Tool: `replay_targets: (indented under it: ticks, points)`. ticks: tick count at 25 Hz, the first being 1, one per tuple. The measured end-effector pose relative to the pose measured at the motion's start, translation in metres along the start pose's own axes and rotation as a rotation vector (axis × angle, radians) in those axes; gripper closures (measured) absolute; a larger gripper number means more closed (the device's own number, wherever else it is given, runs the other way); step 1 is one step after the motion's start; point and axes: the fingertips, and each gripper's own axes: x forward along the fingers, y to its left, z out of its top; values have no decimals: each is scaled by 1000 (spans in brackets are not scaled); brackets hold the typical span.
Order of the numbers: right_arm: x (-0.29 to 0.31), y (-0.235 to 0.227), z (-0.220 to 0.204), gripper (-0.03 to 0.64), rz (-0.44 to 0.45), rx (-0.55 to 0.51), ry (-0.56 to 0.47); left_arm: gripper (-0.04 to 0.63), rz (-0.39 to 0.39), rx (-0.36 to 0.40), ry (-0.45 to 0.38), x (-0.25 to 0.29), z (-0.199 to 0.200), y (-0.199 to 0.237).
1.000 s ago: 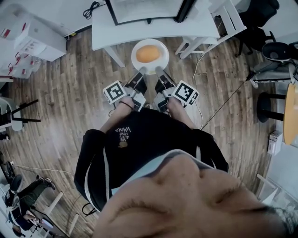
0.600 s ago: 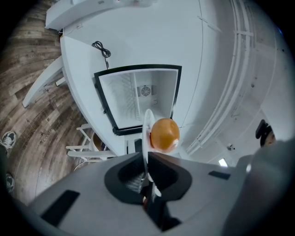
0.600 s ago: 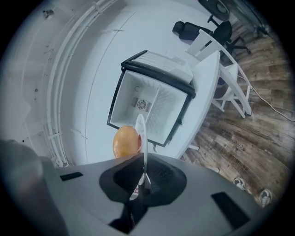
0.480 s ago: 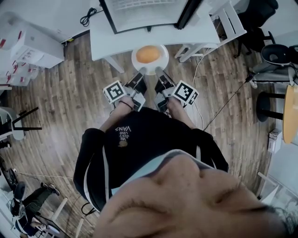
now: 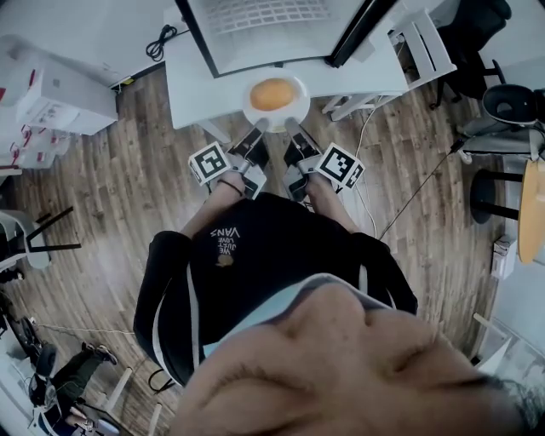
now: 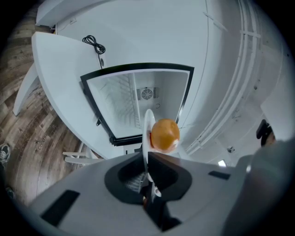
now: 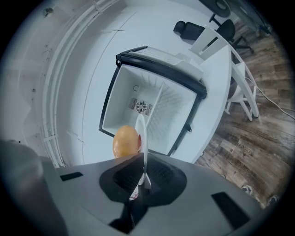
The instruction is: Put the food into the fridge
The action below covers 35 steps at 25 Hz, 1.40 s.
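Observation:
A round orange piece of food [image 5: 272,94] lies on a white plate [image 5: 253,110] held level in front of the person. My left gripper [image 5: 258,128] is shut on the plate's near-left rim, and my right gripper [image 5: 289,126] is shut on its near-right rim. In the left gripper view the plate [image 6: 147,126] shows edge-on with the food [image 6: 164,134] on its right. In the right gripper view the food [image 7: 126,141] sits left of the plate [image 7: 141,129]. Just ahead an open small fridge [image 5: 255,21] stands on a white table [image 5: 192,64]; its inside [image 6: 133,99] holds nothing that I can see.
White chairs [image 5: 421,43] stand right of the table, with an office chair [image 5: 477,25] beyond. White boxes [image 5: 51,98] sit at the left on the wood floor. A black cable [image 6: 94,44] lies on the table beside the fridge. A round wooden tabletop [image 5: 532,204] is at the right edge.
Both grippers and the plate have moved forward; the table and open fridge are now nearer, with the plate over the table's front edge. The grip on the plate is unchanged.

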Motion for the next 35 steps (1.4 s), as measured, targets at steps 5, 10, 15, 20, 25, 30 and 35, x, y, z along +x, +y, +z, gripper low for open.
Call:
replay_targets:
  ticks: [5, 10, 15, 20, 25, 30, 35]
  points:
    - [20, 2, 9, 594, -6, -3, -15, 569, -1, -1, 13, 10, 21, 4]
    - [36, 3, 19, 594, -17, -5, -31, 569, -9, -14, 28, 22, 36, 6]
    - [54, 2, 27, 594, -25, -1, -50, 569, -15, -18, 45, 33, 53, 10]
    - [70, 2, 32, 594, -32, 1, -74, 569, -20, -22, 68, 40, 70, 14]
    - [84, 1, 35, 594, -42, 13, -96, 569, -21, -34, 85, 45, 85, 19]
    - [91, 3, 40, 594, -33, 10, -114, 569, -34, -36, 99, 51, 91, 17]
    - [96, 2, 44, 594, -37, 4, -111, 569, -32, -50, 94, 55, 95, 20]
